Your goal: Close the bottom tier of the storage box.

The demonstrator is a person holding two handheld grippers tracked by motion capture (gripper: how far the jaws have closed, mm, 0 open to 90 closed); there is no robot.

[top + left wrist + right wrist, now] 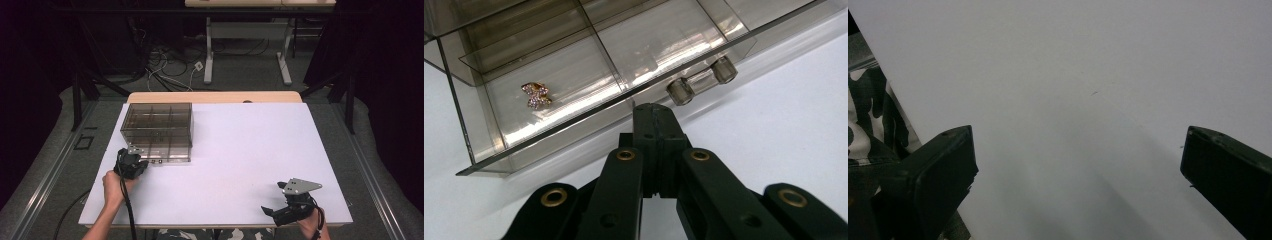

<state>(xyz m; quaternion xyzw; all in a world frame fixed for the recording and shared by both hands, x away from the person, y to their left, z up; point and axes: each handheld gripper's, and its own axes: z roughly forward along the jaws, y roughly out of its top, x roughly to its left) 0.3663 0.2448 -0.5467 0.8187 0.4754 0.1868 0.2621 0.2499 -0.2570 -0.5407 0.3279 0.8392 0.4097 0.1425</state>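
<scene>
Smoked transparent plastic drawer box (157, 131), divided into small compartments, stands at the left rear of the white table (240, 150). Its bottom drawer (574, 107) looks slid a little way out toward the person, its front edge proud of the box. In the drawer's left compartment lies a small gold-and-crystal bow-shaped ornament (537, 95); the neighbouring compartments look bare. On the drawer front sits a clear bar handle on two stubby posts (702, 82). The left gripper (654, 111) is clenched, its jaws pressed together with nothing between them. Its tip sits at the drawer's front edge, just beside the handle rather than around it, probably so the closed tip can nudge the drawer. Whether it actually touches the edge I cannot tell.

Farther right, the right gripper (276, 198) rests near the table's front right corner, well apart from the box. Its jaws are spread wide over bare tabletop, seemingly parked out of the way. No brand, label or legible writing is visible anywhere.
</scene>
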